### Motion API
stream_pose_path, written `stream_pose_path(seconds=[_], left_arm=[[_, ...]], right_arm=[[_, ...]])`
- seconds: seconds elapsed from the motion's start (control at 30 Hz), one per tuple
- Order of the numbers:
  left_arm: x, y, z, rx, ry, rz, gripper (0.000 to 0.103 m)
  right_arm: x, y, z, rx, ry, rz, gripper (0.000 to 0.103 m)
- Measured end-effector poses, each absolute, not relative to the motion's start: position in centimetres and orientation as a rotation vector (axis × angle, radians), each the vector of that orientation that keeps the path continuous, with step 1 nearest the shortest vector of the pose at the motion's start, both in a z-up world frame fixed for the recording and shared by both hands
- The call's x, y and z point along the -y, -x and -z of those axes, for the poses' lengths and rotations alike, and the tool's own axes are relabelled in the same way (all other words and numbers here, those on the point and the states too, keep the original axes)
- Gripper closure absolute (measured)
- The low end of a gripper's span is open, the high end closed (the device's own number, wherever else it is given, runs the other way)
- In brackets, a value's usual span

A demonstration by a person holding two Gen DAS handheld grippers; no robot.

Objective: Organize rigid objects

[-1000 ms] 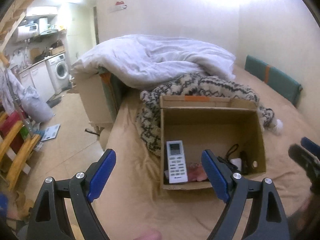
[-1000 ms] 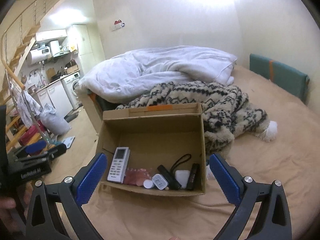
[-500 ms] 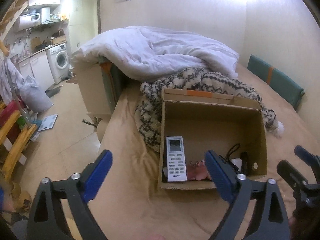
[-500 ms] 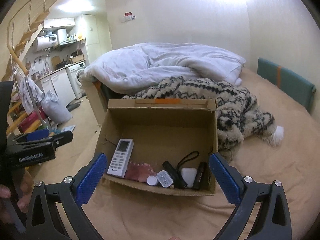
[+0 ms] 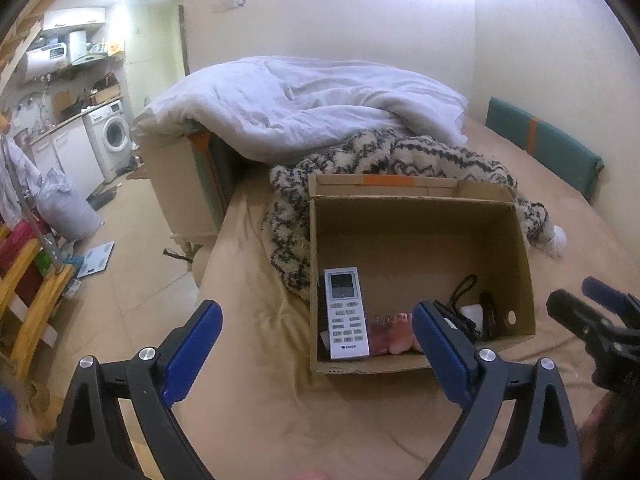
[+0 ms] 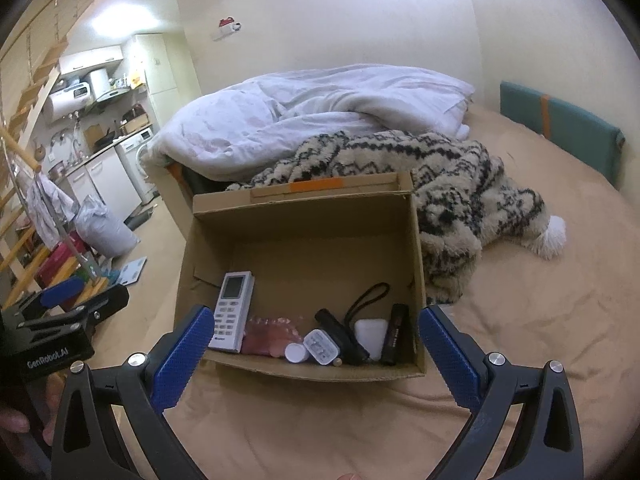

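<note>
step: judged a pause between picks; both grippers hang over the bed short of the cardboard box point(image 6: 418, 264), nothing in either; no loose rigid item shows on the bedsheet point(image 6: 520, 320) in either view, so the sorting looks far along or done
left gripper point(image 5: 316, 344): jaws have just been opening and now stand wide; nothing between them, only sheet and the box's near corner behind
right gripper point(image 6: 312, 348): jaws spread wide, empty; it frames the box's front wall without touching
box contents: all lying along the near wall; white remote point(image 6: 232, 312) at the left, a pink item point(image 6: 268, 336) beside it, then a small white cylinder point(image 6: 295, 353), a white charger point(image 6: 321, 346), a black torch with strap point(image 6: 340, 336), a white case point(image 6: 371, 332), a dark slim stick point(image 6: 396, 332) at the right; back half of the floor is bare
next move: if anything is left it lies out of frame; needs a turn of the view to find it, then a drop into the bare back half
edges: front wall is low and bowed, easy to clip on entry; the back flap point(image 6: 320, 188) stands up, so come in from the front or from above
room: open sheet in front and to the right; patterned blanket point(image 6: 452, 184) touches the box's right and rear; the bed's edge drops off just left of the box
</note>
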State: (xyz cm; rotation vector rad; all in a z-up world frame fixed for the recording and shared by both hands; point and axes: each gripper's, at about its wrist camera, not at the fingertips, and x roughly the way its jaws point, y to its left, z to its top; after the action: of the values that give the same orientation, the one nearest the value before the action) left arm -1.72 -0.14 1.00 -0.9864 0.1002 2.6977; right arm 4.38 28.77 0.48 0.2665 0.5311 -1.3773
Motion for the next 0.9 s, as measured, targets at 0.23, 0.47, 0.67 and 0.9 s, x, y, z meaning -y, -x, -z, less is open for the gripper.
stream_pose_path(seconds=[0.23,0.47,0.67,0.9], left_arm=[[0.1,1.8,-0.89,-0.098,0.996,-2.693,0.007],[0.21,1.79,-0.89,-0.09,1.001,-2.689,0.007],[0.23,1.81,-0.85,-0.087,1.008,-2.687,0.007],[0.1,1.89,-0.67,-0.087,1.022,-2.672,0.007]], right_arm=[[-28.71,-4.19,-0.66,-0.519,-0.279,1.377,0.0],[-28.71,-4.4,-0.54,-0.527,-0.27,1.375,0.0],[-28.78,-4.53,-0.49,-0.531,-0.268,1.377,0.0],[-28.64,-4.53,-0.39,-0.538,-0.27,1.38,0.0]])
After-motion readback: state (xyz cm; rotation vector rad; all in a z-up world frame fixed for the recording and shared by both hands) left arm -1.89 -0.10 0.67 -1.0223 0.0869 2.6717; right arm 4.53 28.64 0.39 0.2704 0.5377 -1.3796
